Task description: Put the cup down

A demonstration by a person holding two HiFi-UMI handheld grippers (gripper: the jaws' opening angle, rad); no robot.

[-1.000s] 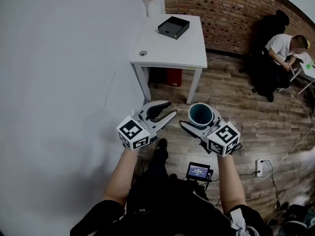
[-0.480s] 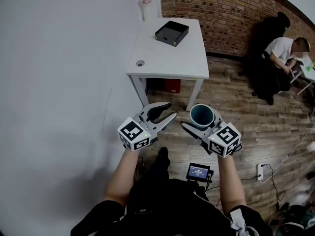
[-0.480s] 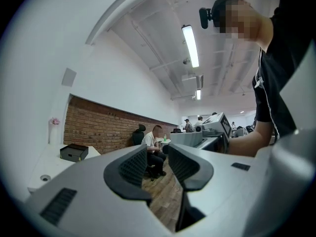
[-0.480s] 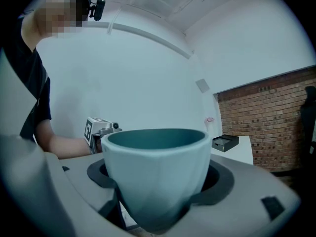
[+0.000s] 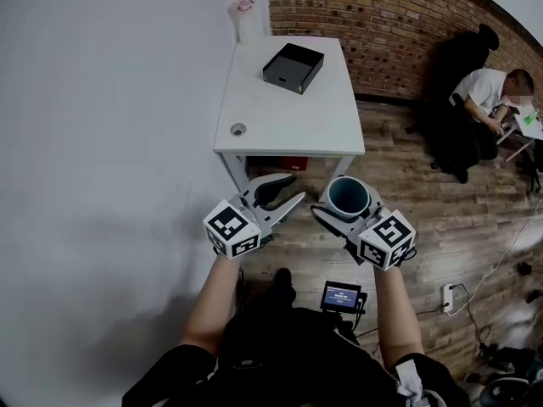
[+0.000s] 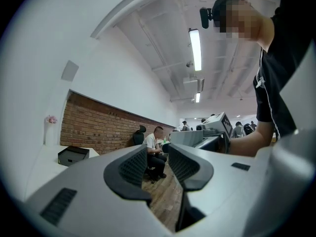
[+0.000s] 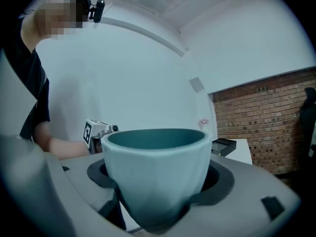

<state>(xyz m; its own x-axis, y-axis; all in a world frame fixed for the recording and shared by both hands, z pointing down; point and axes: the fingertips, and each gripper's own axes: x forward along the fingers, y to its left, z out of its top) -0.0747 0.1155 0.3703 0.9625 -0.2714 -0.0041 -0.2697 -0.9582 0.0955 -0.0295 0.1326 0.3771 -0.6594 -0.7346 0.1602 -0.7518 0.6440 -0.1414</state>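
A teal cup (image 5: 349, 197) stands upright between the jaws of my right gripper (image 5: 344, 210), which is shut on it. In the right gripper view the cup (image 7: 155, 167) fills the middle, its lower body seated between the dark pads, and it looks empty. My left gripper (image 5: 297, 187) is beside it at the same height, open with nothing between its fingers. The left gripper view shows only floor in the gap between the ribbed pads (image 6: 134, 166). Both grippers hover over the wooden floor, just short of the near edge of a white table (image 5: 293, 121).
On the table lie a black box (image 5: 293, 66), a small round item (image 5: 237, 129) and a pink flower in a vase (image 5: 243, 7). A red object (image 5: 293, 163) sits beneath the table. White wall on the left, brick wall behind. A person (image 5: 488, 91) sits at the right.
The table has drawn nearer in the head view. Both grippers have moved forward toward its near edge together, with the cup still held upright.
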